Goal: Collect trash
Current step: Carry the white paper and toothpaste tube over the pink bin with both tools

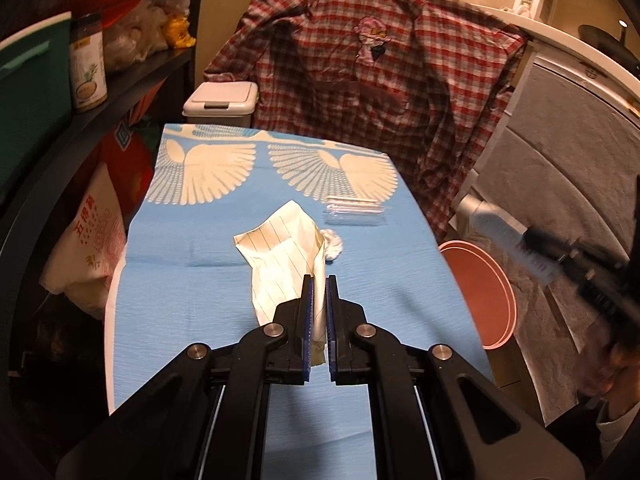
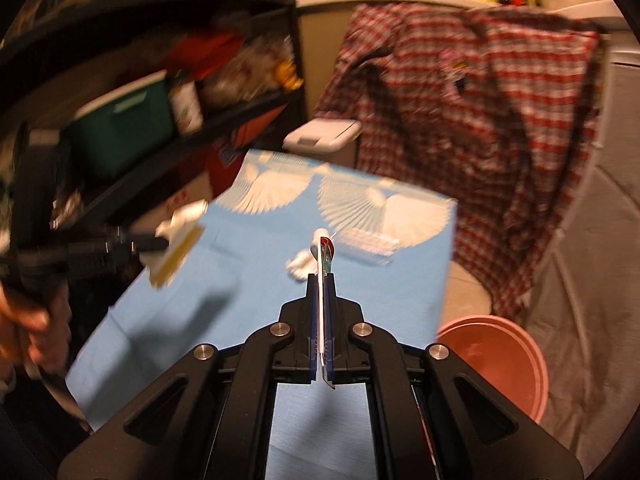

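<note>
**Black linkage grippers, blue-lined fingers**

The left gripper (image 1: 319,280) and the right gripper (image 2: 321,278) look alike: matte black plastic arms in a scissor-like linkage, joined by round silver pivot screws, with triangular cut-outs in the outer links. Each finger carries a ridged blue pad on its inner face. Blurred bare skin of a hand (image 2: 28,320) shows at the frame edge.

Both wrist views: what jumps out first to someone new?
The left gripper is shut on a striped paper bag held above the blue tablecloth. The right gripper is shut on a flattened tube. A pink bucket sits off the table's right edge, and a red plaid shirt hangs behind.
</note>
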